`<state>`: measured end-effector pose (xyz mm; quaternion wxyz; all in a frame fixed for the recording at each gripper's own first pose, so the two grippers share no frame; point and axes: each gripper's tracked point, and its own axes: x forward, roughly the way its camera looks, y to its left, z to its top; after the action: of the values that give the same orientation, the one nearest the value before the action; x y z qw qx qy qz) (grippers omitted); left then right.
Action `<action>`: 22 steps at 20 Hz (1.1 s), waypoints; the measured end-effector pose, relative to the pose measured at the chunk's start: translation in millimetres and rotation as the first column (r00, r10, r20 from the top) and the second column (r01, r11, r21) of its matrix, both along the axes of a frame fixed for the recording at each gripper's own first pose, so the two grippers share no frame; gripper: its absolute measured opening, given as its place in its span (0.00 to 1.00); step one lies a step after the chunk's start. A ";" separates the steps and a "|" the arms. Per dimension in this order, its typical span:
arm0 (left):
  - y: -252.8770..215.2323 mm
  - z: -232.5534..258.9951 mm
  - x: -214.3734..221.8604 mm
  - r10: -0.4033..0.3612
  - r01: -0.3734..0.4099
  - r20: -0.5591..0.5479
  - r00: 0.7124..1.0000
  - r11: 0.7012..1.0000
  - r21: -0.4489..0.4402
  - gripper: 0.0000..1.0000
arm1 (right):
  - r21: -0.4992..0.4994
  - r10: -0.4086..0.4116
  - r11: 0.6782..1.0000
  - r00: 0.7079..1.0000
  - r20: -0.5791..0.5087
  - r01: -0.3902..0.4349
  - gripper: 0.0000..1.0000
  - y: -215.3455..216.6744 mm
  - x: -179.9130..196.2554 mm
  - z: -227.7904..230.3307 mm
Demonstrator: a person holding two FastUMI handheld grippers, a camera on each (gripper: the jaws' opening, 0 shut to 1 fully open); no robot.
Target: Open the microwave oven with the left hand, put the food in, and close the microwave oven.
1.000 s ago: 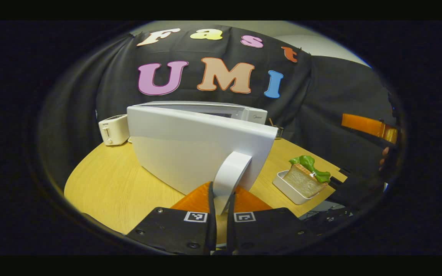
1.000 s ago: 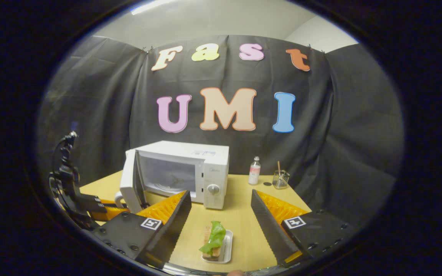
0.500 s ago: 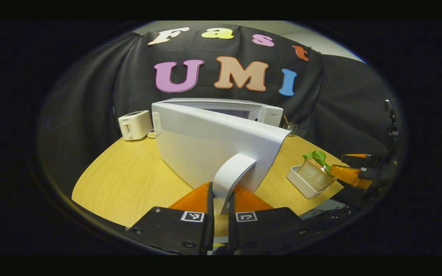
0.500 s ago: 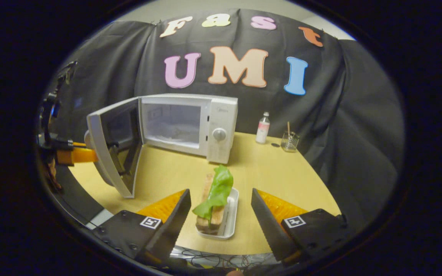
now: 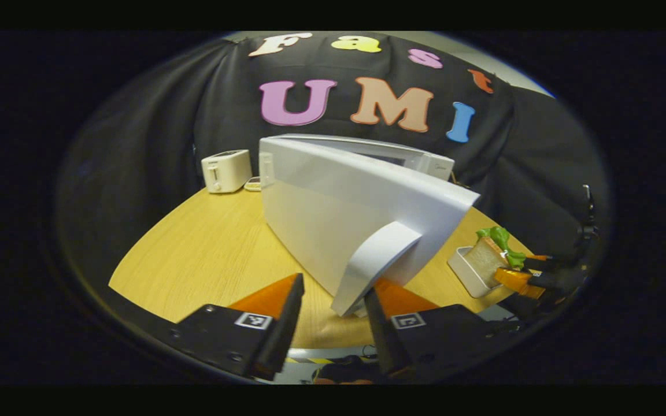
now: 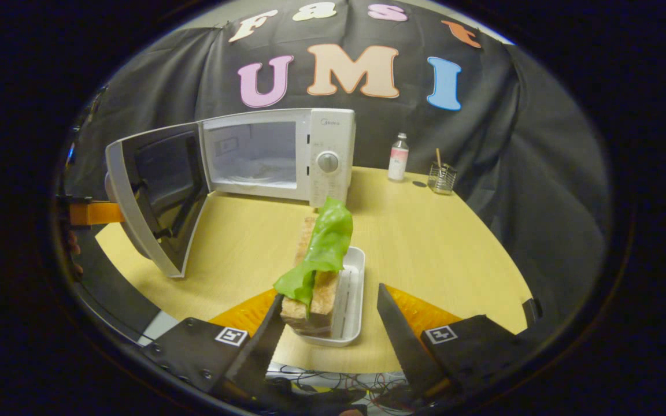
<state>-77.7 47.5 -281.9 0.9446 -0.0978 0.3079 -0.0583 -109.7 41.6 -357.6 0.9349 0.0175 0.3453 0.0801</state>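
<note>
The white microwave [image 6: 330, 156] stands at the back of the table with its door [image 6: 148, 190] swung wide to the left, so the bare cavity [image 6: 252, 156] shows. In the left gripper view, the door's curved handle [image 5: 370, 263] sits between the spread fingers of my open left gripper [image 5: 332, 315], apart from both. A bread slice topped with green lettuce [image 6: 318, 254] stands in a small white tray [image 6: 353, 300]. My right gripper [image 6: 328, 300] is open, one finger on each side of the tray's near end. From the left gripper view, the right gripper [image 5: 526, 276] is at the sandwich [image 5: 489, 257].
A white toaster [image 5: 226, 170] stands at the back left of the wooden table [image 6: 443, 242]. A small bottle [image 6: 398, 157] and a glass holding a stick [image 6: 441, 177] stand right of the microwave. Cables hang below the table's near edge.
My left gripper has opened and let go of the door handle, and the door has swung wider. My right gripper has dropped and closed in on the sandwich tray.
</note>
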 end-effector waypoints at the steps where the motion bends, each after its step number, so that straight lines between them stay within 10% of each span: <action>1: 2.4 3.1 0.2 0.019 -0.019 0.004 1.000 1.000 -0.020 0.77 | -0.001 0.012 1.000 1.000 -0.004 -0.012 0.85 1.7 -1.0 1.2; 4: 7.9 4.1 -0.3 0.055 -0.055 0.001 0.998 0.998 -0.018 0.86 | -0.001 0.030 1.000 0.999 -0.016 -0.030 0.76 7.2 -2.8 1.8; 6: 16.6 6.7 -4.3 0.088 -0.089 -0.018 0.996 0.996 -0.026 0.90 | -0.003 0.030 1.000 0.999 -0.021 -0.030 0.48 9.4 -1.7 -0.5; 8: 20.2 9.6 -7.5 0.104 -0.105 -0.014 0.994 0.994 -0.026 0.87 | -0.006 0.027 1.000 0.999 -0.031 -0.027 0.48 8.2 -0.3 -5.2; 9: 21.1 11.2 -8.3 0.105 -0.105 -0.011 0.994 0.994 -0.024 0.92 | 0.004 0.027 1.000 0.999 -0.043 -0.027 0.32 8.4 0.8 -1.9; 22: 31.7 27.3 -21.5 0.121 -0.121 0.023 0.992 0.993 0.003 0.88 | -0.013 0.041 0.999 0.997 -0.061 -0.042 0.30 0.8 2.3 29.0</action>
<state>-99.2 79.2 -254.6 0.9500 -0.1133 0.2908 -0.0014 -107.4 42.4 -328.6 0.9221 0.0062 0.3745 0.0967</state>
